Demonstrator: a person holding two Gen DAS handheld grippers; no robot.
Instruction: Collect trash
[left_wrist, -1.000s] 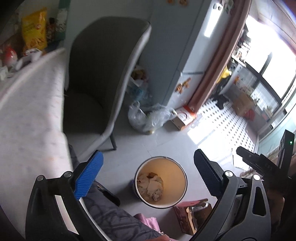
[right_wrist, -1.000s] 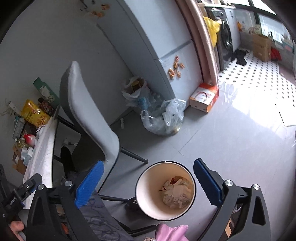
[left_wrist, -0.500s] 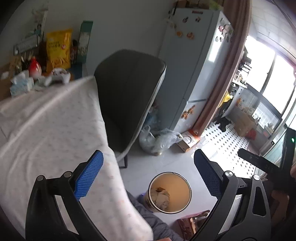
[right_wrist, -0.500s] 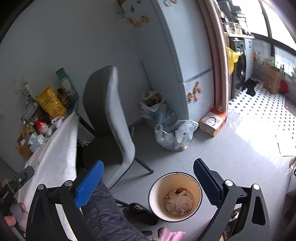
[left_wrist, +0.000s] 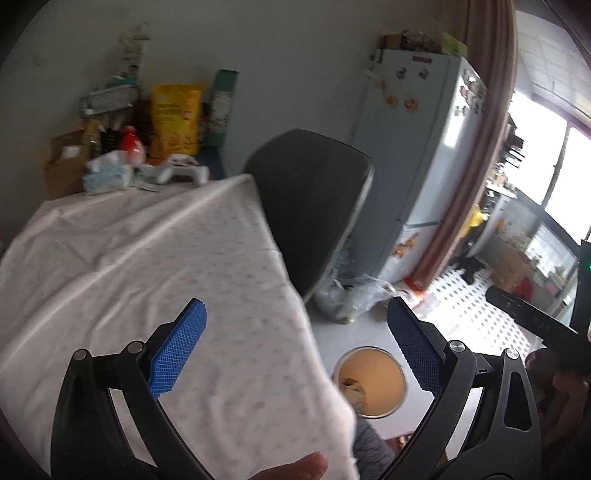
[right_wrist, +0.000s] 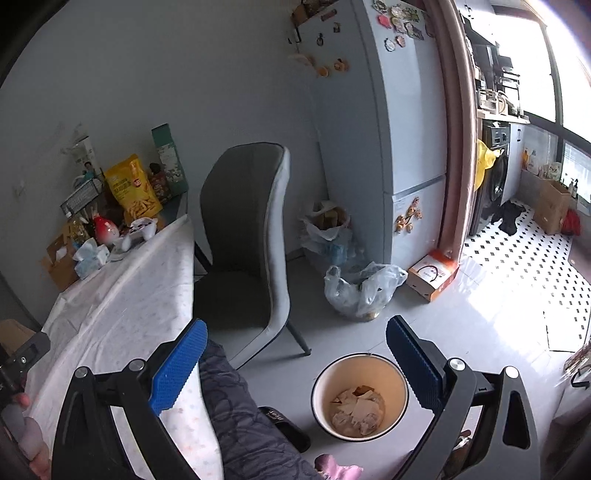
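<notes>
A round trash bin (right_wrist: 361, 396) with a cream inside stands on the grey floor and holds crumpled paper (right_wrist: 357, 409). In the left wrist view the bin (left_wrist: 373, 381) shows past the table's corner. My left gripper (left_wrist: 295, 349) is open and empty above the white tablecloth (left_wrist: 147, 258). My right gripper (right_wrist: 295, 362) is open and empty, held above the floor, the bin just below its right finger (right_wrist: 415, 365). Crumpled tissues (left_wrist: 107, 175) lie among clutter at the table's far end.
A grey chair (right_wrist: 251, 236) stands beside the table (right_wrist: 122, 295). A clear plastic bag (right_wrist: 360, 291) and a box (right_wrist: 432, 275) lie on the floor by the fridge (right_wrist: 388, 110). Snack bags and bottles (left_wrist: 173, 118) crowd the far table edge. My leg (right_wrist: 240, 413) is under the right gripper.
Both grippers have risen and tilted up from over the bin. The left one has swung left over the table. The bin now sits lower and smaller in both views.
</notes>
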